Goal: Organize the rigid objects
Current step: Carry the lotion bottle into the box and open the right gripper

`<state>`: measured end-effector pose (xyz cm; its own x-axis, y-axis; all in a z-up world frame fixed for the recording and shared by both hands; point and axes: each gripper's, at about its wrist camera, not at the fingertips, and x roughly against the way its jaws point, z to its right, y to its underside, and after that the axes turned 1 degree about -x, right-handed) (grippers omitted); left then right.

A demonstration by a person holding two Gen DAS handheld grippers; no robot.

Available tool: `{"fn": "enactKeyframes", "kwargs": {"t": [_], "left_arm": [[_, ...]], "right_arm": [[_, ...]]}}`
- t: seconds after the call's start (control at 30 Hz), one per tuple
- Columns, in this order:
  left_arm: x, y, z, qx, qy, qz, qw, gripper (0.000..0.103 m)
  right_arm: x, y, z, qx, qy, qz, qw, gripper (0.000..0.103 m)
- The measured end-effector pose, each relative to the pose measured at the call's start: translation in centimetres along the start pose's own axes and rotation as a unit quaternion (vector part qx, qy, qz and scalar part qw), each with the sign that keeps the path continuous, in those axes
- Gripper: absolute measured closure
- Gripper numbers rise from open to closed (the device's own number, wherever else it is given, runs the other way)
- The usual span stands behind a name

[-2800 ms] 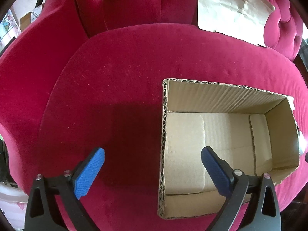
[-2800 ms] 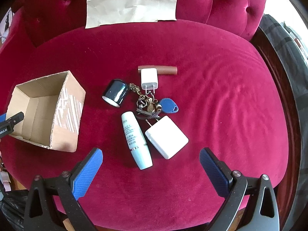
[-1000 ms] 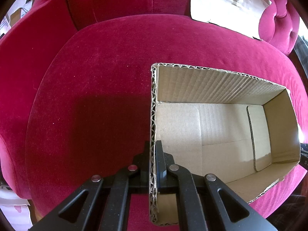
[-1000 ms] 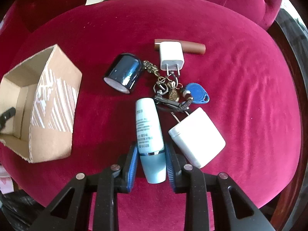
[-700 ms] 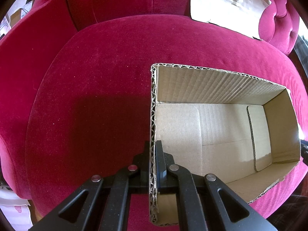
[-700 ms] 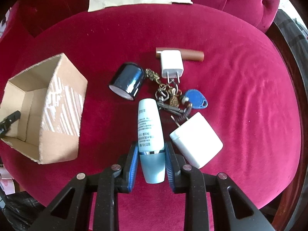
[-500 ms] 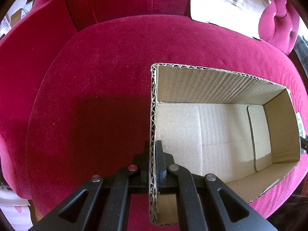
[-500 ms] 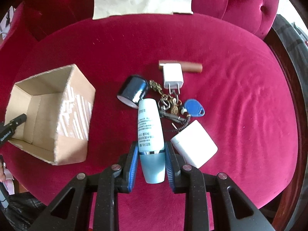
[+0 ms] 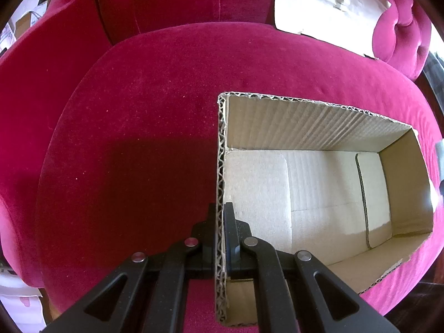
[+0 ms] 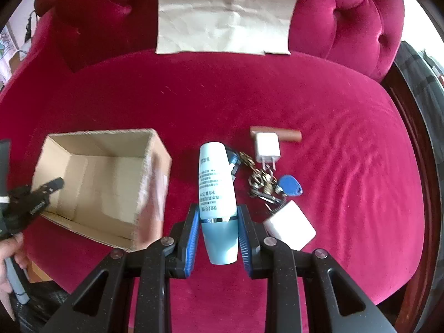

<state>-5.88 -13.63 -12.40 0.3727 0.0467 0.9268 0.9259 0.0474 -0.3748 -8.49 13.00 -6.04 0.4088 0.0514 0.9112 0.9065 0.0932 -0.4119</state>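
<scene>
My right gripper [image 10: 218, 216] is shut on a white and pale-blue bottle [image 10: 216, 188], held above the red velvet seat. Below it lie a small white charger [image 10: 267, 147], a brown tube [image 10: 290, 134], a bunch of keys with a blue fob [image 10: 290, 185], a large white adapter [image 10: 290, 229] and a dark jar [image 10: 232, 159], mostly hidden behind the bottle. An open cardboard box [image 10: 149, 172] stands to the left. My left gripper [image 9: 221, 223] is shut on the box's near wall [image 9: 221, 166]; the box holds nothing.
A sheet of cardboard [image 10: 224, 14] leans on the tufted backrest. A hand [image 10: 11, 260] holds the left gripper's handle at the left edge. Dark wood trim [image 10: 416, 144] borders the seat on the right. Bare velvet [image 9: 133, 138] lies left of the box.
The right gripper has lifted the bottle off the seat and drawn back, so the box shows closer to it. The left gripper stays clamped on the box wall.
</scene>
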Motion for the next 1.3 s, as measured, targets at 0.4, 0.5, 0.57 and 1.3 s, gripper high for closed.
{"fn": "enactKeyframes", "kwargs": {"t": [0.4,0.5,0.57,1.3], "left_arm": [[-1.1,-0.2,0.1,-0.002,0.005,0.002,1.0000,0.099],[-1.1,-0.2,0.1,-0.001,0.005,0.003,1.0000,0.099],[-1.3,-0.4,0.6,-0.001,0.005,0.003,1.0000,0.099],[-1.4,-0.4,0.3,-0.001,0.007,0.005,1.0000,0.099]], "right_arm": [[1.5,-0.7,-4.3,0.028,-0.033,0.024,0.999,0.075],[1.8,-0.6,-5.8,0.036,-0.042,0.025,0.998,0.075],[1.5,-0.7,-6.7,0.042,-0.048,0.024,0.998,0.075],[-2.1,-0.3,-11.7,0.058,-0.081,-0.002,0.995,0.076]]}}
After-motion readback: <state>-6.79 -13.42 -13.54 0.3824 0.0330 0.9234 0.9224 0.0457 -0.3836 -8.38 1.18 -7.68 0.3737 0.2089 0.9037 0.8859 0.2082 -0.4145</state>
